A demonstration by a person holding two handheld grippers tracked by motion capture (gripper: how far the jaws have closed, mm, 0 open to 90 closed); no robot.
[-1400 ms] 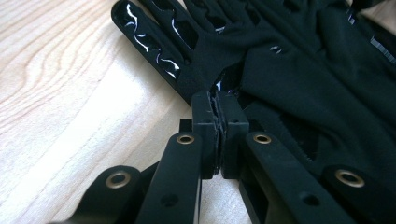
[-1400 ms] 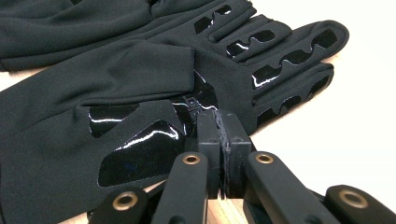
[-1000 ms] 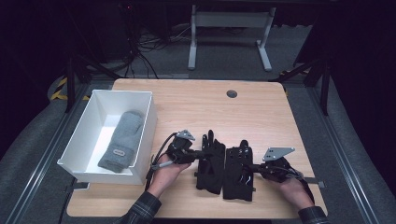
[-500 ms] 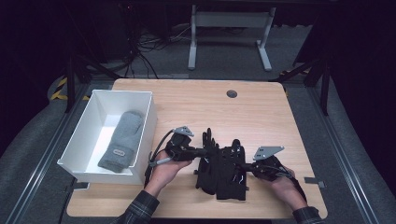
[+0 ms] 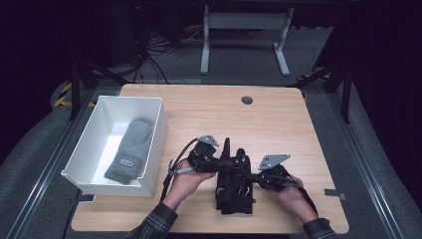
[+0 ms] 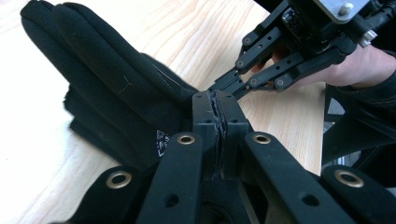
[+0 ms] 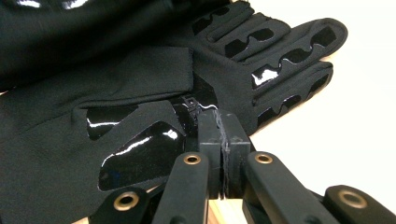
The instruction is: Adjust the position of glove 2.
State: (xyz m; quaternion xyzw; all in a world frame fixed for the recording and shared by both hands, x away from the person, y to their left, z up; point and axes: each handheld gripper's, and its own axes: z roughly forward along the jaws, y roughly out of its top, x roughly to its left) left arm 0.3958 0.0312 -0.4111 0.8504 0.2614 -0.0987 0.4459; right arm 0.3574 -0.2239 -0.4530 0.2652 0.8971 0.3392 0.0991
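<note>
Two claws, left [image 5: 230,163] and right [image 5: 250,177], are clamped on the black gloves [image 5: 233,186] near the surface's front edge. Over the last second the pair has slid left toward the bin [image 5: 155,144], likely its destination.

Table [image 5: 278,117], wood. White bin [image 5: 157,144] at left, holding one grey mitten [image 5: 130,149]. Black gloves [image 5: 234,184] near front edge, between left gripper [image 5: 226,162] and right gripper [image 5: 251,177], both touching them. Round grommet [image 5: 247,100] at rear. Tape scrap [image 5: 335,193] at right edge.
</note>
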